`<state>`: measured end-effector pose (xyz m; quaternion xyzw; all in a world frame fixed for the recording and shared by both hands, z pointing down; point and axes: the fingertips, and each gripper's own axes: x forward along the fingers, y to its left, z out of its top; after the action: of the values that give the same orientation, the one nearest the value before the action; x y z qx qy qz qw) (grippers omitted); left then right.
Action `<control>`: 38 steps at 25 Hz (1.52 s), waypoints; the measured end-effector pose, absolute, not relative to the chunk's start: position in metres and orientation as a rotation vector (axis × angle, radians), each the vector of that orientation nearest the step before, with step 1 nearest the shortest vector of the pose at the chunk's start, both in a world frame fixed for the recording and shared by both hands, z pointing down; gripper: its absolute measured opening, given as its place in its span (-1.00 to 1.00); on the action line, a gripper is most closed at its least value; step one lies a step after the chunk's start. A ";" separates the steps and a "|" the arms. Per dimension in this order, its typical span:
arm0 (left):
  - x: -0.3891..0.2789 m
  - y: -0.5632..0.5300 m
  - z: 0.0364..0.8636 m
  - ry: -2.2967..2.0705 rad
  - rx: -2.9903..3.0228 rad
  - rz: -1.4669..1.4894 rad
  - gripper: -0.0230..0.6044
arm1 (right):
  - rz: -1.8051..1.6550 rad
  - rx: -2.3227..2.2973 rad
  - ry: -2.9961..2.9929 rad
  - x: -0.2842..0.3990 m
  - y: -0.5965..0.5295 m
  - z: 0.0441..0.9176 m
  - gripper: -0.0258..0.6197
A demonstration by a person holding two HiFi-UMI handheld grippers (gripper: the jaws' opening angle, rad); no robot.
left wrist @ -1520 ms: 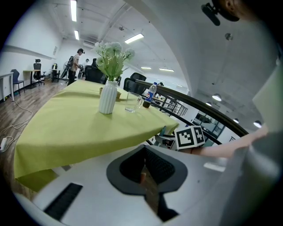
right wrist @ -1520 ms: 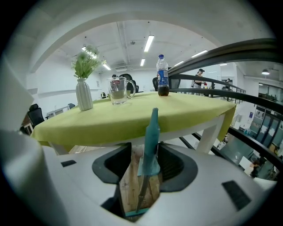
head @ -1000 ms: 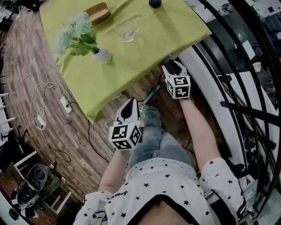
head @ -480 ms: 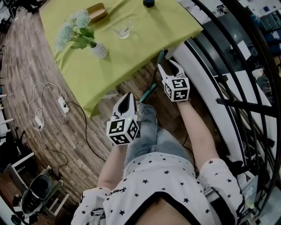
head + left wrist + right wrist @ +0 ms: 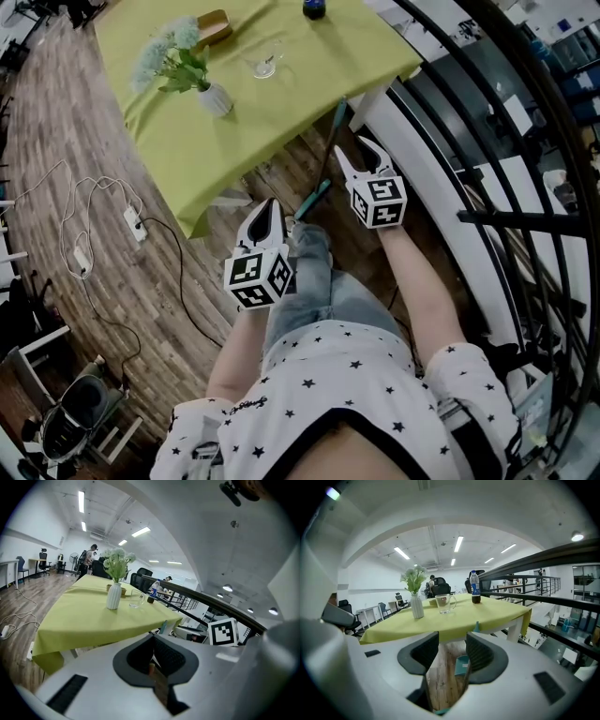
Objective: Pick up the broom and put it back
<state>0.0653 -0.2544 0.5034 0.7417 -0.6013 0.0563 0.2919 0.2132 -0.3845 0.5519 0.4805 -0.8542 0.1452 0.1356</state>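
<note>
The broom has a thin pole with a teal grip. It leans at the table's near corner by the white table leg. My right gripper hangs just right of the pole with its jaws spread apart. In the right gripper view the pole shows in the gap close to the right-hand pad, and nothing is clamped. The broom's teal tip pokes up past that jaw. My left gripper is shut and empty above the person's knee, and its pads meet.
The table with the green cloth holds a white vase of flowers, a glass and a bottle. A black railing and white ledge run along the right. Cables and a power strip lie on the wood floor at left.
The right gripper has drawn back from the broom's top toward the person. The whole view has shifted a little, and the left gripper stays shut near the knee.
</note>
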 end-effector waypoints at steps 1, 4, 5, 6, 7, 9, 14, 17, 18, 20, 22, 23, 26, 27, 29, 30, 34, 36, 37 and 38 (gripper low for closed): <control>0.067 -0.252 0.502 -1.602 1.981 0.149 -0.89 | 0.416 1.390 -2.477 0.214 -0.381 0.550 -0.37; 0.073 -0.244 0.498 -1.597 1.993 0.144 -0.89 | 0.402 1.387 -2.481 0.218 -0.372 0.544 -0.37; 0.076 -0.242 0.496 -1.595 1.996 0.142 -0.89 | 0.399 1.387 -2.484 0.219 -0.370 0.542 -0.37; 0.078 -0.240 0.495 -1.594 2.000 0.140 -0.89 | 0.396 1.388 -2.487 0.221 -0.367 0.540 -0.37; 0.079 -0.238 0.494 -1.593 2.003 0.138 -0.89 | 0.393 1.389 -2.490 0.222 -0.364 0.538 -0.37; 0.081 -0.234 0.492 -1.591 2.007 0.134 -0.89 | 0.390 1.389 -2.495 0.223 -0.359 0.534 -0.37; 0.083 -0.229 0.487 -1.590 2.015 0.132 -0.89 | 0.388 1.388 -2.516 0.222 -0.346 0.524 -0.38; 0.081 -0.227 0.484 -1.593 2.018 0.135 -0.89 | 0.390 1.386 -2.534 0.219 -0.336 0.516 -0.39; 0.080 -0.227 0.483 -1.596 2.020 0.136 -0.89 | 0.388 1.386 -2.540 0.219 -0.332 0.513 -0.40; 0.079 -0.226 0.479 -1.600 2.024 0.137 -0.89 | 0.381 1.390 -2.551 0.217 -0.324 0.504 -0.42; 0.078 -0.225 0.476 -1.601 2.028 0.140 -0.89 | 0.369 1.390 -2.561 0.214 -0.315 0.495 -0.45; 0.077 -0.224 0.474 -1.600 2.030 0.142 -0.89 | 0.361 1.387 -2.566 0.213 -0.311 0.490 -0.47; 0.076 -0.222 0.469 -1.598 2.039 0.144 -0.89 | 0.327 1.377 -2.579 0.206 -0.297 0.473 -0.56; 0.076 -0.221 0.467 -1.596 2.042 0.142 -0.89 | 0.312 1.375 -2.583 0.204 -0.292 0.467 -0.60; 0.076 -0.220 0.463 -1.593 2.046 0.138 -0.89 | 0.282 1.372 -2.591 0.201 -0.283 0.457 -0.65; 0.076 -0.219 0.461 -1.592 2.048 0.136 -0.89 | 0.274 1.375 -2.592 0.201 -0.279 0.452 -0.68; 0.080 -0.216 0.453 -1.586 2.066 0.128 -0.89 | 0.290 1.403 -2.581 0.204 -0.264 0.439 -0.80; 0.082 -0.215 0.450 -1.582 2.080 0.126 -0.89 | 0.299 1.416 -2.580 0.207 -0.259 0.434 -0.86; 0.083 -0.215 0.448 -1.581 2.086 0.124 -0.89 | 0.302 1.418 -2.582 0.207 -0.256 0.431 -0.87; 0.084 -0.215 0.446 -1.580 2.093 0.121 -0.89 | 0.305 1.417 -2.585 0.208 -0.255 0.429 -0.88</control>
<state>0.0838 -0.2152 0.4459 0.7708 -0.5819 0.0447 0.2555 0.2077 -0.2546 0.4287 0.4763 -0.8687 0.1025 0.0890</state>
